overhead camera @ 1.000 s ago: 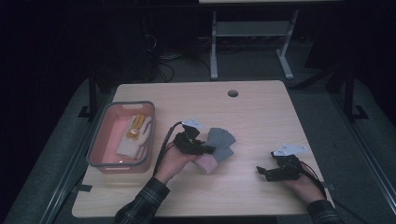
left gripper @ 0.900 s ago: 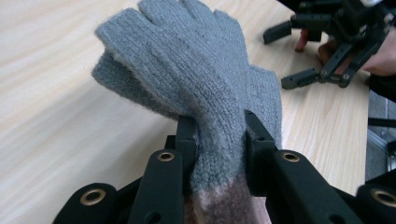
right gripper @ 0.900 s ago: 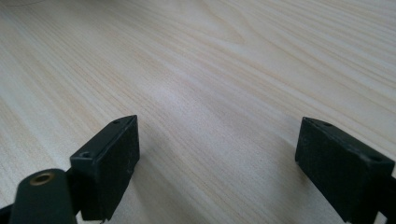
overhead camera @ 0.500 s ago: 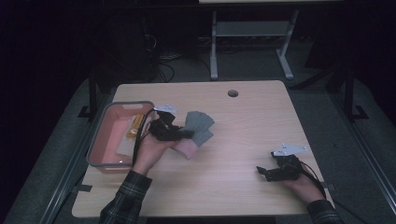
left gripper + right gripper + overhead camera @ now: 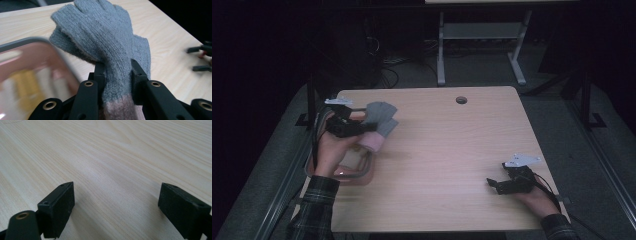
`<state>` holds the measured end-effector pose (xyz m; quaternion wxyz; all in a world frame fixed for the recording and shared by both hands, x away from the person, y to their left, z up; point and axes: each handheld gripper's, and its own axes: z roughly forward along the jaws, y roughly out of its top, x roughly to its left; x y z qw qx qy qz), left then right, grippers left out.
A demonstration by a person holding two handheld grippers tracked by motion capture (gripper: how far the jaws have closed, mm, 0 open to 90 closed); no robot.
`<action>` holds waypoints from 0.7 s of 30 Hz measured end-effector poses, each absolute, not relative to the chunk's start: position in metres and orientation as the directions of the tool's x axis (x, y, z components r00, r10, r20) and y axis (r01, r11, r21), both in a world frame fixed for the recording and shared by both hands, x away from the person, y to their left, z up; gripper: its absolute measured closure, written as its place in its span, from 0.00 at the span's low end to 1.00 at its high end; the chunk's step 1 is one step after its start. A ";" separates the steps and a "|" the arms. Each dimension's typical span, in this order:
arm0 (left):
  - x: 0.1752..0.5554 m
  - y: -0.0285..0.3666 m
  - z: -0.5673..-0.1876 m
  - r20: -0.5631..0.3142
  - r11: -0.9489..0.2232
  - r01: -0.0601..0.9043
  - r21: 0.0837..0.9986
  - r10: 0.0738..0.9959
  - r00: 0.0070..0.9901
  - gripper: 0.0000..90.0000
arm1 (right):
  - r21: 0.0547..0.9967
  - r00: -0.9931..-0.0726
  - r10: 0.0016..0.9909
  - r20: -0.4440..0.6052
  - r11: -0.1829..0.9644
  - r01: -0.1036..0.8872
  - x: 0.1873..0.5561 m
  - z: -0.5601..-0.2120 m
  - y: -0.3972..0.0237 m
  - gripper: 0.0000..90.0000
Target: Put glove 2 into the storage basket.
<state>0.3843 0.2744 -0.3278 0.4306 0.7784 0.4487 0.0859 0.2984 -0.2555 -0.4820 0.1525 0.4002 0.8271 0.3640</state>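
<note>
Left gripper (image 5: 116, 75) clamping grey glove (image 5: 105, 37) at pink cuff, carrying it just above pink bin (image 5: 362, 167); glove's fingers pointing away from bin, over table (image 5: 452, 150). Right gripper (image 5: 116, 202) idling wide open, empty, far across table from bin.

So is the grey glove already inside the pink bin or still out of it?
Out: the glove hangs clamped in the left gripper, its fingers over bare table beside the bin.
</note>
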 end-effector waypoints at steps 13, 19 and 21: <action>0.390 0.327 -0.363 -0.258 -0.172 0.722 0.670 0.859 0.443 0.80 | 0.725 -0.635 0.772 0.037 0.417 0.548 0.299 -0.482 -0.256 0.15; 0.392 0.324 -0.378 -0.229 -0.192 0.743 0.640 0.876 0.424 0.79 | 0.725 -0.634 0.773 0.038 0.416 0.550 0.298 -0.482 -0.256 0.15; 0.394 0.323 -0.384 -0.225 -0.196 0.753 0.628 0.881 0.417 0.79 | 0.725 -0.634 0.772 0.037 0.416 0.549 0.299 -0.482 -0.256 0.15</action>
